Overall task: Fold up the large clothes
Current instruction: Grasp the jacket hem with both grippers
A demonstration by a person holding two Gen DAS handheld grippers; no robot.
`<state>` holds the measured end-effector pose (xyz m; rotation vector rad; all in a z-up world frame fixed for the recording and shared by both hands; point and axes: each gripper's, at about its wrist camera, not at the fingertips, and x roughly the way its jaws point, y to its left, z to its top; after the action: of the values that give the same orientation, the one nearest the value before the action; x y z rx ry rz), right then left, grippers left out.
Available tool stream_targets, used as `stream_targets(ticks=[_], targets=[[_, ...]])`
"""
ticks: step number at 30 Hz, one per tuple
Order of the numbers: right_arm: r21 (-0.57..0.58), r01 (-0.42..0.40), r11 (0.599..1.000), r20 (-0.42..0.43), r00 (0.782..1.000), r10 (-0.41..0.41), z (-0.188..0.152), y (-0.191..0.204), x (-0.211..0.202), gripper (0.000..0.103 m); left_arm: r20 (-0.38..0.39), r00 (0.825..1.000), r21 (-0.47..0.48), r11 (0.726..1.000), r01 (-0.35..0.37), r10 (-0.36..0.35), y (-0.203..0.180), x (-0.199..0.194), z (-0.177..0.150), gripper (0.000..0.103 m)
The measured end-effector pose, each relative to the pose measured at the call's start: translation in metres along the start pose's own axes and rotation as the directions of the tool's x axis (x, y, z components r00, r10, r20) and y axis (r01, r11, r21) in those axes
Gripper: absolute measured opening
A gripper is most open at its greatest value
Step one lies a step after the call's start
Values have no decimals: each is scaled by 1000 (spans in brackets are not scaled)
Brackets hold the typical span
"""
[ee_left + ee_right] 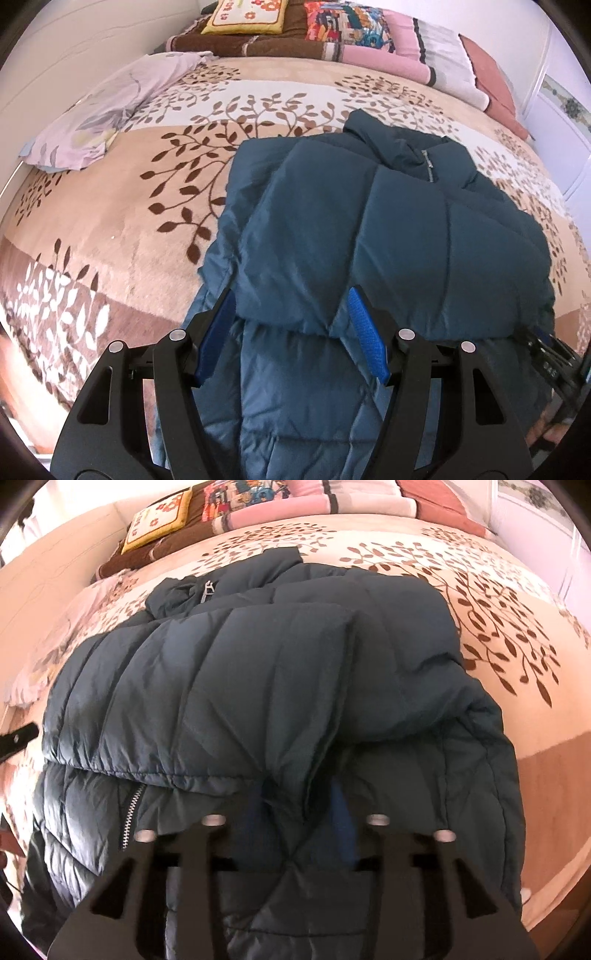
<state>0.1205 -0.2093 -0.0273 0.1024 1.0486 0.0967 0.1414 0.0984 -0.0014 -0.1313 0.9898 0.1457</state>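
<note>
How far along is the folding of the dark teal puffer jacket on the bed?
Done: the dark teal puffer jacket lies zipped on the leaf-patterned blanket, both sleeves folded across its chest. In hand: nothing gripped by the open left gripper above the sleeve cuffs; the right gripper sits at the other cuff with fabric between its pads, grip unclear. Left: the lower half still hangs unfolded towards the cameras, so the bottom-to-collar fold remains.

A beige bedspread point(110, 221) patterned with brown leafy branches covered the bed. A crumpled lilac floral pillowcase point(107, 110) lay near its edge. By the head sat a yellow flowered cushion point(245, 16), a brown blanket point(258, 42), a multicoloured pillow point(343, 24) and pink folded bedding point(391, 51).
</note>
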Motion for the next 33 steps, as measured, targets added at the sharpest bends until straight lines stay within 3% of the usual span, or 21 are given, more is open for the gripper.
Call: stream_targets(ticks=[3, 15, 26, 29, 33], targets=[[14, 2, 1000, 4, 1000, -2, -1, -4, -4, 58, 9, 1000, 3, 1000, 15, -16, 6, -16, -10, 63], [-17, 26, 1000, 24, 999, -25, -22, -19, -42, 63, 15, 998, -1, 998, 56, -56, 35, -81, -60, 65], [-6, -101, 995, 72, 992, 102, -69, -89, -129, 65, -45, 996, 8, 997, 82, -81, 62, -113, -117, 69], [52, -156, 986, 41, 987, 154, -89, -117, -150, 65, -73, 991, -8, 994, 108, -108, 71, -112, -130, 69], [94, -208, 974, -78, 973, 215, -118, -139, -160, 65, -113, 986, -15, 992, 125, -126, 77, -110, -148, 70]])
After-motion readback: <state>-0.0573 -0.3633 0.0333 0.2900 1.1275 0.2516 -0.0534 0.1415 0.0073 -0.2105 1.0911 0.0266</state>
